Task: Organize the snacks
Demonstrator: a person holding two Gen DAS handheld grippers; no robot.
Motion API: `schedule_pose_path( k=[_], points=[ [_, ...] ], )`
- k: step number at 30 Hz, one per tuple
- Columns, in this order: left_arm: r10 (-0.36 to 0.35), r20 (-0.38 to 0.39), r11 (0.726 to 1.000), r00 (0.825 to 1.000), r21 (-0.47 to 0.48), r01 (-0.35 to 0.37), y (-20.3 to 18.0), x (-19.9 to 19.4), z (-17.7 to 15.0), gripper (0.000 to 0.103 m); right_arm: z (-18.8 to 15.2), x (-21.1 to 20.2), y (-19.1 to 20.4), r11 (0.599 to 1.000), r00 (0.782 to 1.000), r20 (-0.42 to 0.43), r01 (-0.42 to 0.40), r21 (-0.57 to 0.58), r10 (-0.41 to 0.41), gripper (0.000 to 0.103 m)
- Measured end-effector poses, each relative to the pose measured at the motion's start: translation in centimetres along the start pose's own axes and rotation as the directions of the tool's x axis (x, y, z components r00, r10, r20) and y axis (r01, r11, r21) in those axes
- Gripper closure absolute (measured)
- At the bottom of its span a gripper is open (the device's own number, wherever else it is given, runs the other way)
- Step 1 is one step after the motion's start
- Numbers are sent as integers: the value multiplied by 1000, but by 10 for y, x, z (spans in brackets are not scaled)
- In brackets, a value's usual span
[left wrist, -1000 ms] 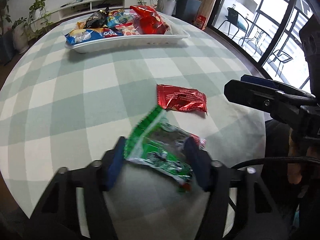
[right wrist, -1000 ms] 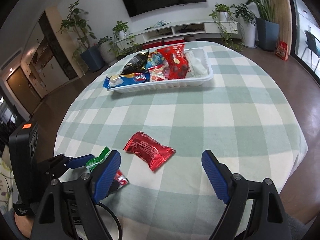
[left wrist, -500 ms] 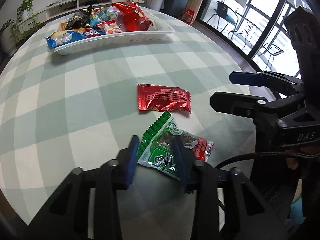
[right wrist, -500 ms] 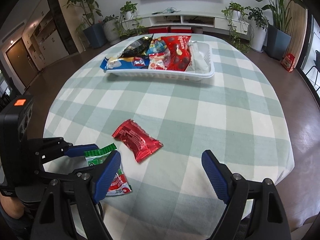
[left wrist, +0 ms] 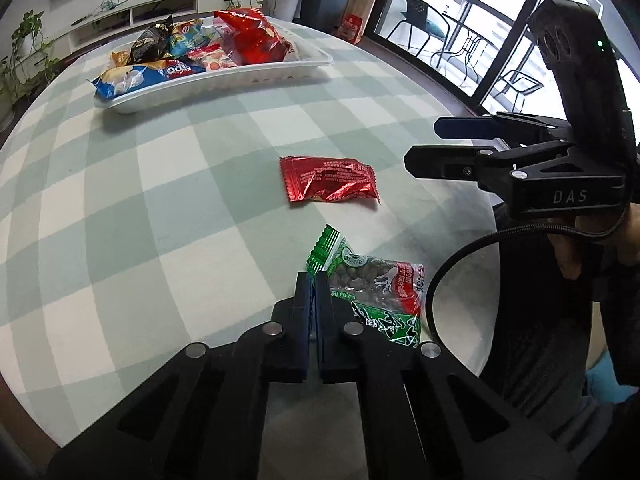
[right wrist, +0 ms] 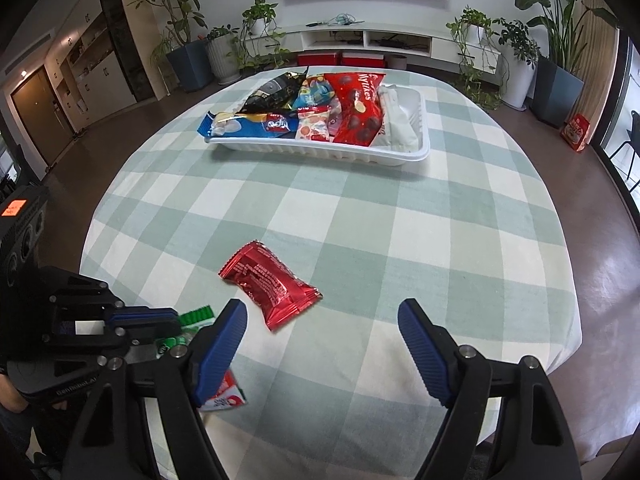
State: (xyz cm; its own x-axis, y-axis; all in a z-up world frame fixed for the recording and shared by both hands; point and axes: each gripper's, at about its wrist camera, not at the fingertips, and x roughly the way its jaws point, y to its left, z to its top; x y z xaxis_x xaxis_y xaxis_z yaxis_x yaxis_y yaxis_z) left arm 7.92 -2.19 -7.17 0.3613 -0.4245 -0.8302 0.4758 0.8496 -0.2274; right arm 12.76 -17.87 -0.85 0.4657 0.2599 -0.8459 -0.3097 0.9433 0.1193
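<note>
A green and red nut packet (left wrist: 372, 288) lies near the table's front edge; its green end shows in the right wrist view (right wrist: 196, 316). My left gripper (left wrist: 313, 280) is shut on the packet's left edge. It also shows in the right wrist view (right wrist: 160, 320). A red foil packet (left wrist: 328, 179) (right wrist: 270, 290) lies flat on the checked cloth, just beyond. My right gripper (right wrist: 322, 320) is open and empty, hovering above the table's edge just short of the red packet; it shows in the left wrist view (left wrist: 440, 144). A white tray (left wrist: 256, 74) (right wrist: 420, 148) with several snack bags stands at the far side.
The round table (right wrist: 440, 240) has a green and white checked cloth. Potted plants (right wrist: 560, 40) and a low TV shelf (right wrist: 360, 36) stand beyond it. A glass door (left wrist: 480, 20) is to the right.
My left gripper has closed from wide open onto the green packet's left edge. The packet has shifted to the right of the fingers. My right gripper stays open.
</note>
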Motion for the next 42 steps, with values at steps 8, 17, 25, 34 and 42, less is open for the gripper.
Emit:
schedule_pose_path(
  k=[8,17,25,34,42],
  points=[
    [4,36,1000,999,-17,-3,11,-15,-4,103,2,-1,4,1000,1000,10,6,-6,-6,22],
    [38,21,980,999,196,-41,13,-41,1,45,2,0,5,1000,1000,-1,-6,-13,6,22],
    [-46,-61,694,997,716,75,-28,-52,-3,19,22,10,22,949,993,-41,-117,-293,110,22],
    [-67,-226,390,972,891,234,-47,-34,5,19,34,45,35,867,953,-184,-297,-400,242,22],
    [-34,-296,408,954,868,284,-31,-10,2,8,27,63,37,832,945,-220,-320,-453,244,13]
  ],
)
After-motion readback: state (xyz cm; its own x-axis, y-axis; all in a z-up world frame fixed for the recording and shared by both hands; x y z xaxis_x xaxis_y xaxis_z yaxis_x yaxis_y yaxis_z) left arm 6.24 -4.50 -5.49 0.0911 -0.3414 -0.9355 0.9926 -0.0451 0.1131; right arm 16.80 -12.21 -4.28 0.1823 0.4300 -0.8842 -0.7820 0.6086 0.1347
